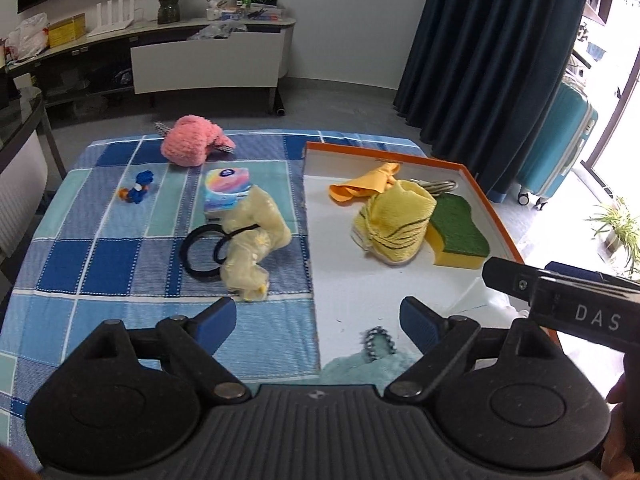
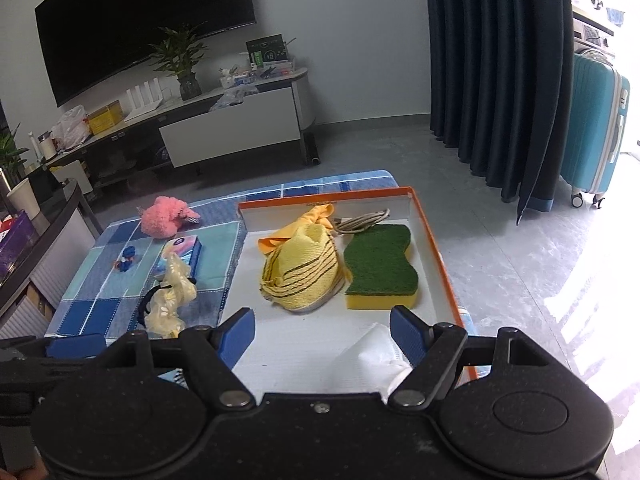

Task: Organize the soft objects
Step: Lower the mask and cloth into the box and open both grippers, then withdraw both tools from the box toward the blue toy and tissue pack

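An orange-rimmed white box (image 1: 476, 184) (image 2: 436, 248) holds a yellow striped cloth (image 1: 394, 222) (image 2: 304, 276), an orange cloth (image 1: 368, 184) (image 2: 316, 216), a green-and-yellow sponge (image 1: 458, 232) (image 2: 380, 268) and a grey cable (image 2: 360, 220). A teal fluffy cloth (image 1: 360, 364) lies at the box's near edge, below my open left gripper (image 1: 316, 322). My open, empty right gripper (image 2: 322, 334) hovers over the box's near part, above a white packet (image 2: 372, 356). On the blue checked cloth lie a pink plush (image 1: 190, 142) (image 2: 162, 216), a pale yellow bag (image 1: 252, 236) (image 2: 172, 296), a tissue pack (image 1: 226, 192) (image 2: 184, 252), black hair bands (image 1: 200, 248) and a small blue toy (image 1: 138, 192) (image 2: 126, 258).
The blue checked tablecloth (image 1: 100, 248) (image 2: 108, 300) covers the table. The right gripper's body (image 1: 560, 300) crosses the left wrist view at the right. A TV stand (image 2: 224, 120), dark curtain (image 2: 492, 80) and teal suitcase (image 2: 592, 128) stand beyond.
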The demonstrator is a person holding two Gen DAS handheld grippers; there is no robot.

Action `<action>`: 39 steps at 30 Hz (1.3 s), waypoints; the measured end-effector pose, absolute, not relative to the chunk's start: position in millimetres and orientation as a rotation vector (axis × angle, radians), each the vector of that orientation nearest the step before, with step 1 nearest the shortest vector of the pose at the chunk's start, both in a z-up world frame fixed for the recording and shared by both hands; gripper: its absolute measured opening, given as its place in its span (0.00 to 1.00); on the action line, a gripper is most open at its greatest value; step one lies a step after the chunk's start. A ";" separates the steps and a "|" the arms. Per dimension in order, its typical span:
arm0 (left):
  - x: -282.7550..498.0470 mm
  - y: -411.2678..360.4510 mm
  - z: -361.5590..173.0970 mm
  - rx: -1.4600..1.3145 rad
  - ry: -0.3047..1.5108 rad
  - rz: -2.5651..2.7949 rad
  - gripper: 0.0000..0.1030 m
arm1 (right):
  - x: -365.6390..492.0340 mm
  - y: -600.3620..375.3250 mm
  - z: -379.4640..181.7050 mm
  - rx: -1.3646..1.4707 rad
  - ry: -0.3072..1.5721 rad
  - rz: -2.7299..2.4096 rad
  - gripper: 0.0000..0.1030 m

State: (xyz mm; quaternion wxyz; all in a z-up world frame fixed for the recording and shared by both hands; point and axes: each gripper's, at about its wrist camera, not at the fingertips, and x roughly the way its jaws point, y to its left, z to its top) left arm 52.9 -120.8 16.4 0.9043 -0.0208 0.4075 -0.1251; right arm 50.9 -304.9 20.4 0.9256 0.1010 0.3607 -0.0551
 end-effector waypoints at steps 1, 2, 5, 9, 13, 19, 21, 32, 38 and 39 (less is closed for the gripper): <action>53.5 -115.6 16.6 -0.050 0.843 -0.249 0.89 | 52.5 -300.5 20.2 0.202 0.742 -0.103 0.86; 54.1 -111.0 17.0 -0.057 0.843 -0.240 0.89 | 53.7 -295.8 19.8 0.197 0.745 -0.096 0.86; 54.0 -98.2 17.6 -0.059 0.840 -0.214 0.89 | 59.1 -282.7 18.8 0.188 0.753 -0.068 0.86; 54.7 -80.2 15.9 -0.073 0.841 -0.180 0.89 | 66.7 -268.2 18.8 0.180 0.758 -0.037 0.86; 57.0 -61.1 13.8 -0.100 0.845 -0.143 0.89 | 73.8 -252.8 17.3 0.162 0.770 -0.005 0.86; 60.9 -38.5 11.7 -0.124 0.851 -0.097 0.89 | 83.9 -232.5 12.3 0.149 0.790 0.037 0.86; 61.7 -32.7 11.4 -0.130 0.852 -0.087 0.89 | 87.9 -225.9 10.8 0.140 0.796 0.049 0.86; 72.3 -8.1 7.7 -0.150 0.857 -0.050 0.89 | 107.2 -200.1 4.0 0.119 0.820 0.094 0.86; 90.9 6.2 0.9 -0.145 0.866 -0.023 0.89 | 116.3 -194.0 -0.5 0.118 0.830 0.112 0.86; 95.9 8.7 -1.1 -0.143 0.871 -0.021 0.89 | 117.8 -193.2 -1.6 0.120 0.832 0.116 0.86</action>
